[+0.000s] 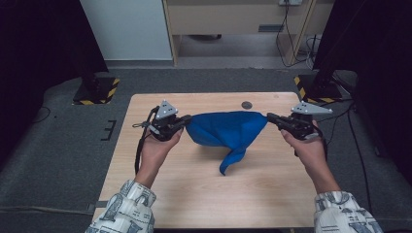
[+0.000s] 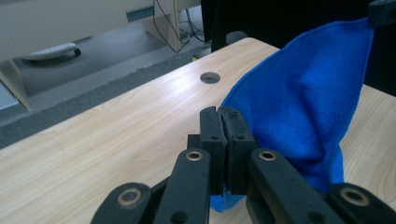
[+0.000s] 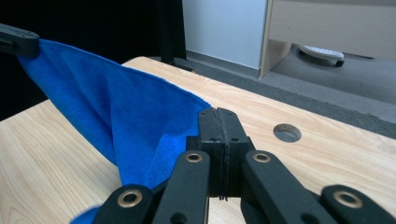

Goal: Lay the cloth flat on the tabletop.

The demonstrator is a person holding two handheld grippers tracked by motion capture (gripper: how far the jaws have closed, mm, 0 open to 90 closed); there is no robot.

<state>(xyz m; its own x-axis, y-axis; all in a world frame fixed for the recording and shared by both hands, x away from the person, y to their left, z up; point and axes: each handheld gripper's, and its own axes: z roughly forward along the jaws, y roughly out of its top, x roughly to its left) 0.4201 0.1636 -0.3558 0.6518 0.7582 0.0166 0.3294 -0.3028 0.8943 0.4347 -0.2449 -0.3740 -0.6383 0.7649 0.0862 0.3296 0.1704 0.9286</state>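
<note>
A blue cloth (image 1: 226,131) hangs stretched between my two grippers above the wooden table (image 1: 160,189). My left gripper (image 1: 187,121) is shut on the cloth's left corner, and my right gripper (image 1: 268,116) is shut on its right corner. The cloth sags in the middle, and a loose tail (image 1: 229,162) droops toward the tabletop. In the left gripper view the closed left gripper (image 2: 223,114) pinches the cloth (image 2: 299,107), which runs up to the far gripper at top right. In the right gripper view the closed right gripper (image 3: 218,116) clamps the cloth (image 3: 121,121).
A round cable hole (image 1: 247,105) lies in the table near its far edge. Two stand bases with yellow-black stripes (image 1: 97,90) (image 1: 313,87) sit on the grey floor beyond the far corners. A wooden desk (image 1: 238,19) and cables stand further back.
</note>
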